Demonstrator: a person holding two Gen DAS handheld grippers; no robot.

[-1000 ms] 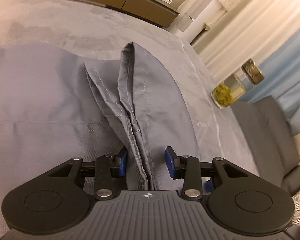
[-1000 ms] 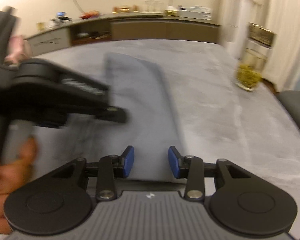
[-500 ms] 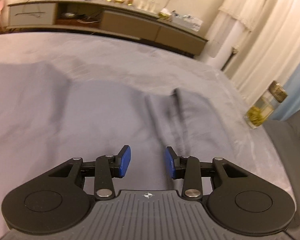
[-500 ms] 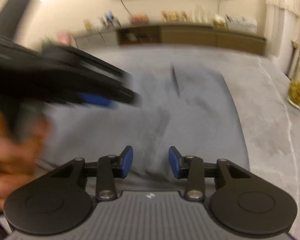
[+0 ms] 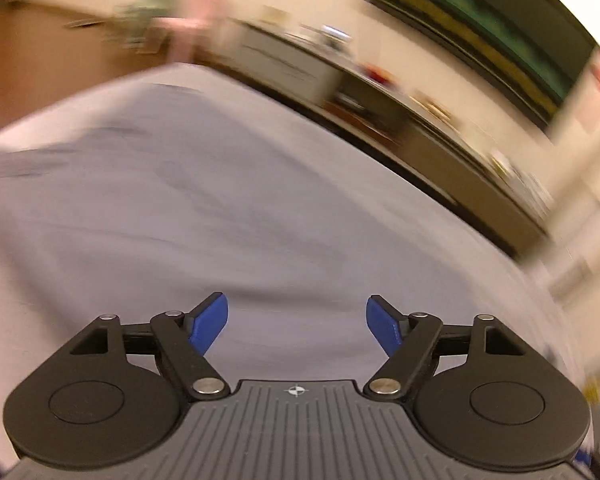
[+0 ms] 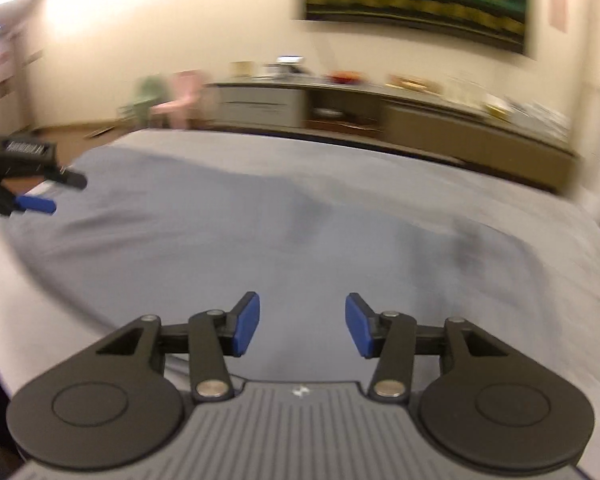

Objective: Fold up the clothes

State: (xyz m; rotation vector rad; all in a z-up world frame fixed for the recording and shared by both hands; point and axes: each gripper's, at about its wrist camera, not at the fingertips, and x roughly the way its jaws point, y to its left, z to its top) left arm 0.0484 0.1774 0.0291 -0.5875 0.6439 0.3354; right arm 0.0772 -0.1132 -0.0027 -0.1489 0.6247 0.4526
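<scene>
Left tool (image 5: pixel 297 322): jaws opening, empty | right tool (image 6: pixel 302 324): jaws opening, empty | grey garment (image 6: pixel 260 232) spread on grey counter (image 6: pixel 420 172) | no legible writing; blurred

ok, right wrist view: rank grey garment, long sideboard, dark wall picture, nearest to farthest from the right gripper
1. Grey garment: spread on the bed right under and ahead of the right gripper, whose jaws are opening with nothing between them.
2. Long sideboard: beyond the bed's far edge, along the wall.
3. Dark wall picture: on the wall above the sideboard, top centre-right.
</scene>
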